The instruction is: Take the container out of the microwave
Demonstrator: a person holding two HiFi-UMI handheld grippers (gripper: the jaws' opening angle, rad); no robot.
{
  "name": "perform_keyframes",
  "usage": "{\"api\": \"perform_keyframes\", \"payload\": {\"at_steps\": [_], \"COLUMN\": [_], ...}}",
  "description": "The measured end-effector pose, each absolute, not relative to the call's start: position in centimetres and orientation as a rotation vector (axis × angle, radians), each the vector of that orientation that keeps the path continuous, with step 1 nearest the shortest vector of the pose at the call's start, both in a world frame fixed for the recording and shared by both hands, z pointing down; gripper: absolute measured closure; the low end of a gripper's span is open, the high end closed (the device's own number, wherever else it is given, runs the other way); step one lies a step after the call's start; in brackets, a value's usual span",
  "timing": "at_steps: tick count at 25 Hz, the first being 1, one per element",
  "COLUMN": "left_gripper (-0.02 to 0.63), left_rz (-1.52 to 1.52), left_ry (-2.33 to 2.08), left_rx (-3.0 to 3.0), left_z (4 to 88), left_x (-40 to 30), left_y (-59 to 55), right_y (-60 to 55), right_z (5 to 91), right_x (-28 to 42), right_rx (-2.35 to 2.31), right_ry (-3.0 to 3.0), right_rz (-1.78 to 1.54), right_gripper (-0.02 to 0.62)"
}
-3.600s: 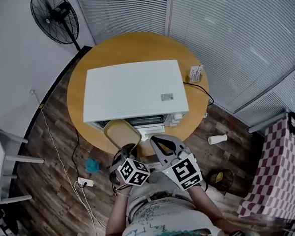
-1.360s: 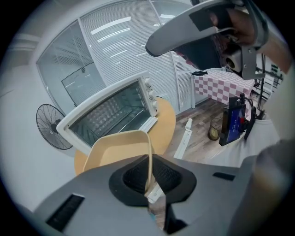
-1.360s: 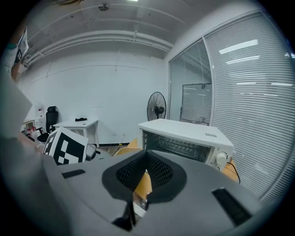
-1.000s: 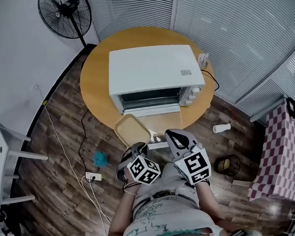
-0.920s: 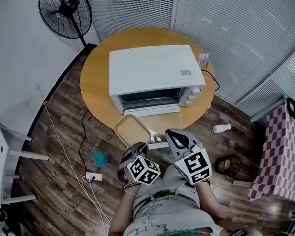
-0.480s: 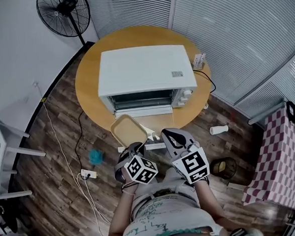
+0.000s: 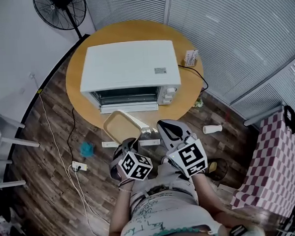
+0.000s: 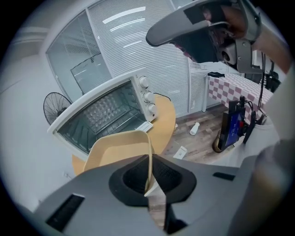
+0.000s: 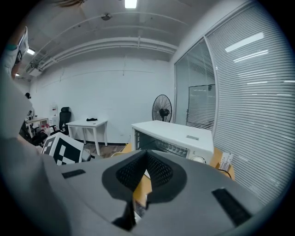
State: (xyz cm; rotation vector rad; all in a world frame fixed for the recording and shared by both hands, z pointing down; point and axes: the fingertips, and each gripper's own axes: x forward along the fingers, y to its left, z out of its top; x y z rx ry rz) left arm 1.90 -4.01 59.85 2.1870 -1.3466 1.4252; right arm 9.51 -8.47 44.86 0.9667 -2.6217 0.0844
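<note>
Label (image 7: 160, 70) atop microwave (image 7: 128, 61) unreadable; left tool (image 8: 149, 171) clamps container (image 7: 120, 127) rim, right tool (image 9: 146, 156) clenched empty.

No legible text; label (image 7: 159, 70) on microwave (image 7: 129, 66) top too small.

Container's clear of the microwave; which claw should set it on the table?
Left: the left claw grips the container by its rim, near the table; the right claw is closed on nothing.
</note>
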Motion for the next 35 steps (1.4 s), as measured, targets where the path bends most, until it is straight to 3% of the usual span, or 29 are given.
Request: {"api": "perform_keyframes", "payload": {"at_steps": [35], "left_gripper": [0.575], "left_rz": [1.336], "left_ry": [-1.556], "left_rx": [1.944], "left_z": [59.6], "left_x": [4.0], "left_y": [-1.5], "right_y": [-6.9], "right_z": [46.0], "right_x": [10.0], "right_rx": [0.602], "right_ry": [-2.704], "right_rz": [0.026], "right_gripper": [0.601]}}
